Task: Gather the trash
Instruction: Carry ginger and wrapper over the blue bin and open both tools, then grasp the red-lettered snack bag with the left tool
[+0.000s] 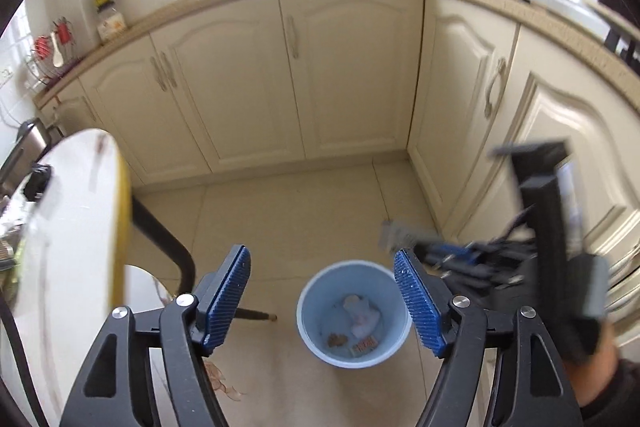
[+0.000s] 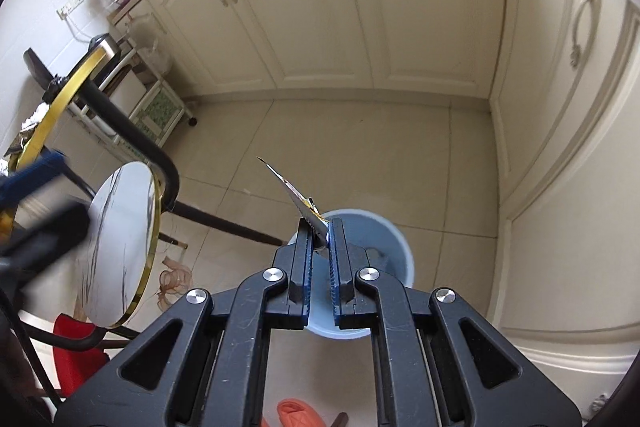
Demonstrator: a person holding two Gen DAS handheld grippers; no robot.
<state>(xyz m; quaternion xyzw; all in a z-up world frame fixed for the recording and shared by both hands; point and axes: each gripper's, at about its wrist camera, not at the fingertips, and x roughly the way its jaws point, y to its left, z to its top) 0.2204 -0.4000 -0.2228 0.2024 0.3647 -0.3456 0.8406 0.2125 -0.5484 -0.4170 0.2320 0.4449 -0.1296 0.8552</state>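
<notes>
wrapper (image 2: 298, 197): flat foil snack packet, silver with yellow print, pinched at its lower end between the pads of the right gripper (image 2: 321, 231); it sticks up and to the upper left from the fingertips, directly over the near rim of the bin.

bin (image 1: 320, 339): pale blue round plastic pail, lower centre of the left wrist view, standing on the floor. inside lie a crumpled white tissue (image 1: 362, 313), a brown scrap (image 1: 337, 339) and a small orange printed piece (image 1: 365, 342).

floor (image 1: 288, 219): cream tiles, with a brown floral mark at the lower left.

surroundings: cream cabinet doors (image 1: 344, 67) with metal handles across the upper half, meeting in a corner at the right; countertop above with a jar and a red wire basket at the upper left. round white marble-look table (image 1: 72, 227) with a gold edge at the left, black legs below. red stool and orange slipper at the bottom of the right wrist view.

left gripper (image 1: 322, 301): blue ribbed pads spread wide, nothing between them, bin framed in the gap.

right gripper: pads pressed together on the wrapper; it appears blurred at the right of the left wrist view.
</notes>
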